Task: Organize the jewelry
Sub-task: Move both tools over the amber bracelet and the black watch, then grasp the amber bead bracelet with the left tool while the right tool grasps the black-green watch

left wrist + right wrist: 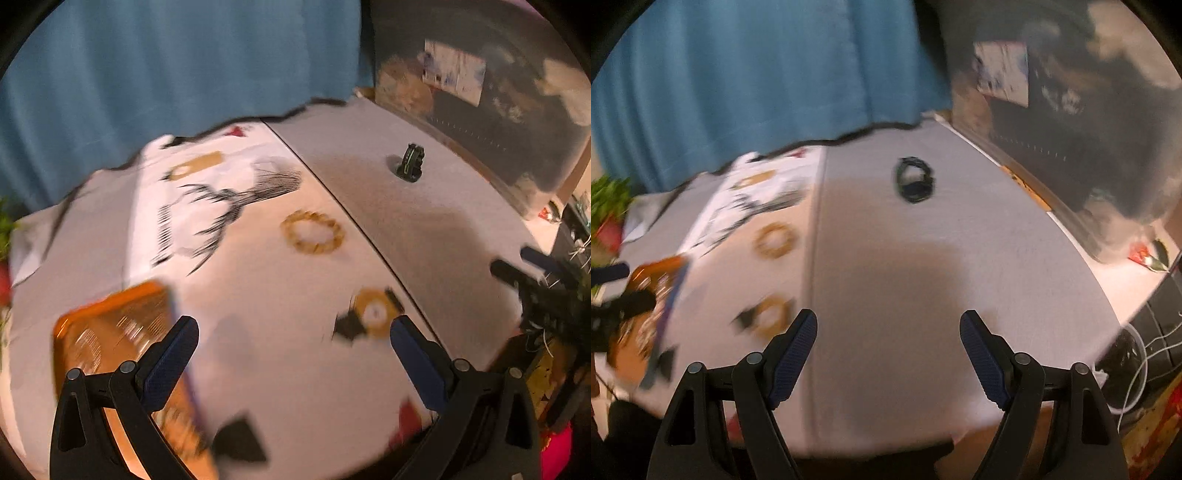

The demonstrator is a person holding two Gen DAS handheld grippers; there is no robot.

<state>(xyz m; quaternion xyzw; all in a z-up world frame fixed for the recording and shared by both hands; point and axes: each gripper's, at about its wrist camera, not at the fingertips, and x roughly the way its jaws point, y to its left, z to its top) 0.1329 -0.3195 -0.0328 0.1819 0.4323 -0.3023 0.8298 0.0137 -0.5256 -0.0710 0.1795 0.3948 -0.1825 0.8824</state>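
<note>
A gold beaded bracelet (312, 232) lies flat on the white printed cloth (207, 206) that covers the left part of the surface (424, 221). Nearer the camera lies a second gold piece (373, 314), round with dark ends — too blurred to name with certainty. A dark bracelet (410, 163) with a green streak stands apart from both, alone on the grey half of the surface past the seam. An orange tray (110, 339) holding what look like small gold pieces sits at the near left, partly behind one finger of the left claw.

The left claw (293, 332) hovers over the cloth with its blue-padded fingers spread wide and nothing between them; the round gold piece lies just beside its right fingertip. The right claw (888, 326) is likewise wide and empty, hanging over bare grey surface, well short of the dark bracelet (914, 180). From the right wrist view the beaded bracelet (774, 241), the round gold piece (768, 315) and the tray (646, 295) all lie off to the left, with the left claw's tips (613, 284) over the tray.

Behind the surface hangs a blue curtain (166, 74) — and to the right stands a large clear storage bin (480, 92) with jumbled contents. Green leaves (607, 195) show at the far left edge.
</note>
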